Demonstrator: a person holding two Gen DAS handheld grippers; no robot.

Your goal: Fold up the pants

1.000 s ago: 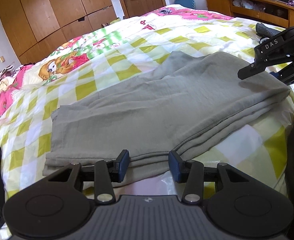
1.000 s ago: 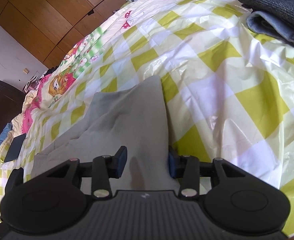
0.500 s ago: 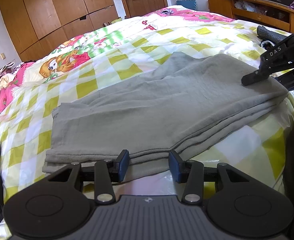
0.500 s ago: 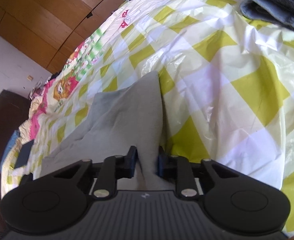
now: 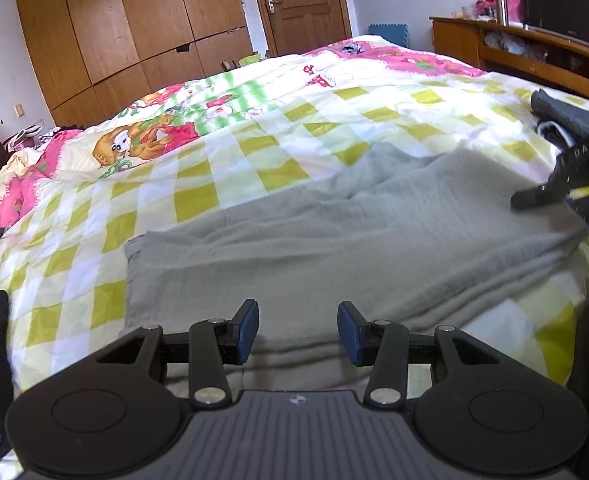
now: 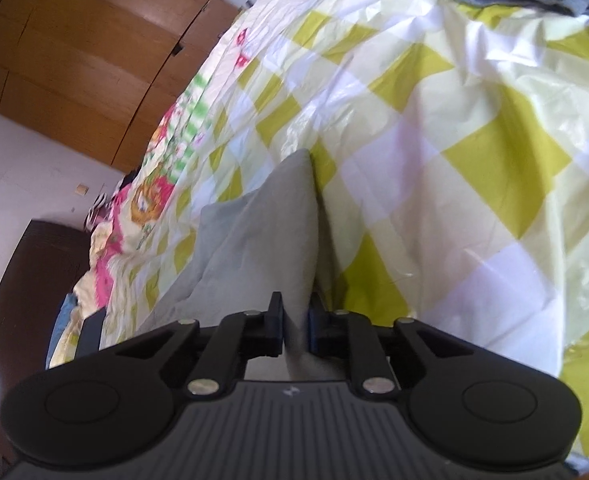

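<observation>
Your right gripper (image 6: 295, 322) has just closed on the pants (image 5: 334, 240) edge, at three o'clock on the bed (image 5: 254, 152). Your left gripper (image 5: 297, 332) stays wide open over the near edge; judging by this, lifting comes next.

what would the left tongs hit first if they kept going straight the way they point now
Most likely the grey pants. The left tongs are open, low over the near folded edge, with cloth filling the gap ahead. How high they sit above it is unclear, so they might skim the top layer before biting in.
</observation>
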